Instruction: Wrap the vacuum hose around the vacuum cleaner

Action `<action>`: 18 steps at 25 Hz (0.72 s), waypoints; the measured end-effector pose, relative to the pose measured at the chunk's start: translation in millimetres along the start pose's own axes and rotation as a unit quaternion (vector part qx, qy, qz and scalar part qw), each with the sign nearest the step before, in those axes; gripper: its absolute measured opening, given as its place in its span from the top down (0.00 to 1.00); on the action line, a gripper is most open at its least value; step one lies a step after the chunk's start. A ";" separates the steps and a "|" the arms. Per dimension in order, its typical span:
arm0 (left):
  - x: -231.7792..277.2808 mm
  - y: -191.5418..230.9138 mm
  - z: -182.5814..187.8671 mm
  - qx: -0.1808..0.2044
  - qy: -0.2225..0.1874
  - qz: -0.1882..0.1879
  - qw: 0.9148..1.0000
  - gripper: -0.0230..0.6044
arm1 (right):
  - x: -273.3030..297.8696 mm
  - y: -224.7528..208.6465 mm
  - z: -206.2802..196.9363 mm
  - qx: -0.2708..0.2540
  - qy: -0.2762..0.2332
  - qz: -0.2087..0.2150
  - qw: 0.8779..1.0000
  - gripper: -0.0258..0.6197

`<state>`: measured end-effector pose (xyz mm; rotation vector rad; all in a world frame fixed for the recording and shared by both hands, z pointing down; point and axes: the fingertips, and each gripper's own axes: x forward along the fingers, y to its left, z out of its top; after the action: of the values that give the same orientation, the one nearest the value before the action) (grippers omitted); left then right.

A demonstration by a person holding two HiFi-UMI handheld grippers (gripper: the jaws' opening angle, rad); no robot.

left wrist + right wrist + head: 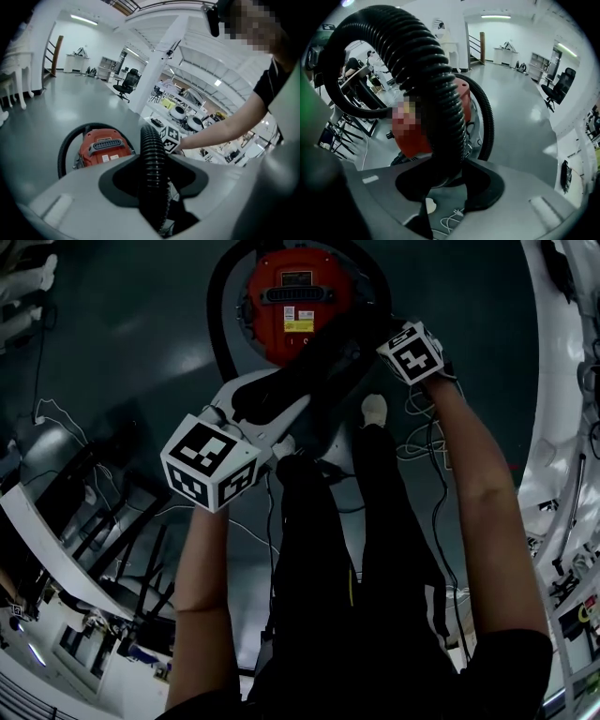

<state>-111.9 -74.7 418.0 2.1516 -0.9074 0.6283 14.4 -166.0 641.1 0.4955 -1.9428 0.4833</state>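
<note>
Clamping the hose [417, 61] — left claw [153, 187], right claw [445, 180], both tight, vacuum cleaner [295, 296] partly hidden.

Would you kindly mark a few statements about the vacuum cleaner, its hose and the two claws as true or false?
1. The left claw is shut on the hose. True.
2. The right claw is open and empty. False: it too grips the hose.
3. The vacuum cleaner is blue. False: its body is red.
4. Part of the hose curves around the vacuum cleaner. True.
</note>
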 end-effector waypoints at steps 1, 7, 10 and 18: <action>-1.1 5.1 -2.5 0.002 -0.001 0.008 1.000 0.68 | -1.7 -1.4 1.4 -0.002 0.006 -0.003 1.000 0.70; -6.0 29.4 -13.1 0.030 0.014 0.072 0.997 0.68 | -15.3 -8.8 16.1 -0.034 0.029 -0.007 0.999 0.70; -6.0 45.9 -10.3 0.038 0.018 0.115 0.992 0.68 | -19.9 -10.7 20.6 -0.037 0.044 -0.005 0.998 0.71; 6.3 109.4 21.7 0.019 -0.013 0.202 0.979 0.67 | -10.0 -16.5 24.1 0.022 0.110 -0.001 0.994 0.71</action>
<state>-187.2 -148.8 454.2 2.0242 -1.3732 0.8207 9.2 -191.4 624.5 0.4532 -1.7238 0.5558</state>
